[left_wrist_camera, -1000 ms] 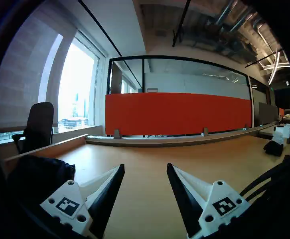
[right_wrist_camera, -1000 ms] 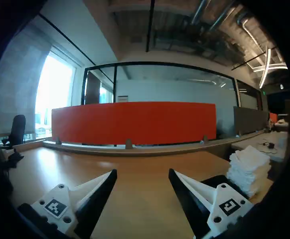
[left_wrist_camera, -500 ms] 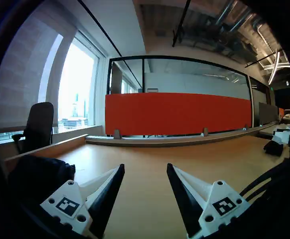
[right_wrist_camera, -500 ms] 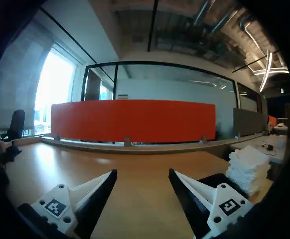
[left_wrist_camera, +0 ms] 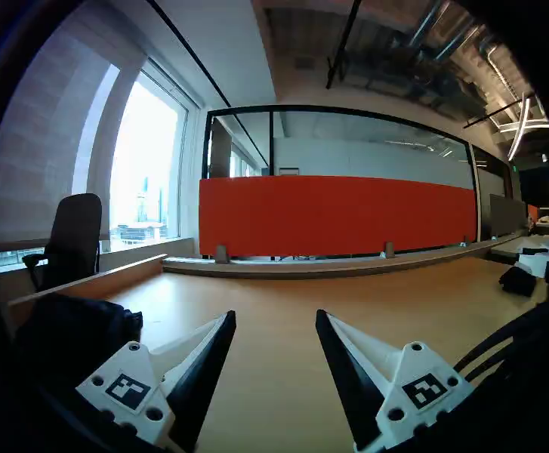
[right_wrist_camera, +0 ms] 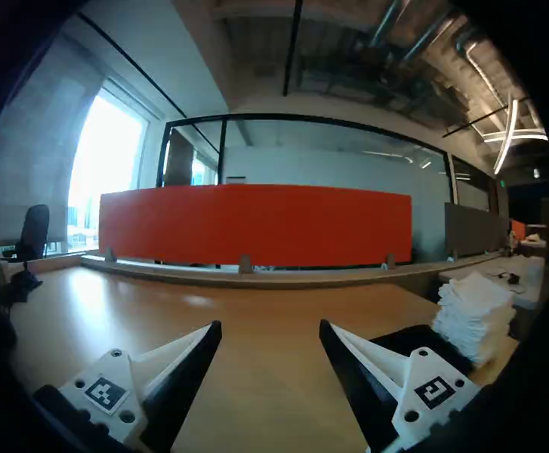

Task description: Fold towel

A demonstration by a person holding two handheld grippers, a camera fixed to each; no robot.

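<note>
I see my left gripper (left_wrist_camera: pixel 274 315) and right gripper (right_wrist_camera: pixel 269 326) low over the table (right_wrist_camera: pixel 221 306), the fingers of both apart. The towels (right_wrist_camera: pixel 474 317) (a white folded stack) stand at 4 o'clock in the right gripper view.

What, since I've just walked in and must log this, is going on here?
Nothing is being folded yet. The left gripper and the right gripper both point across a wooden desk, open and holding nothing. A stack of folded white towels stands untouched to the right in the right gripper view.
</note>
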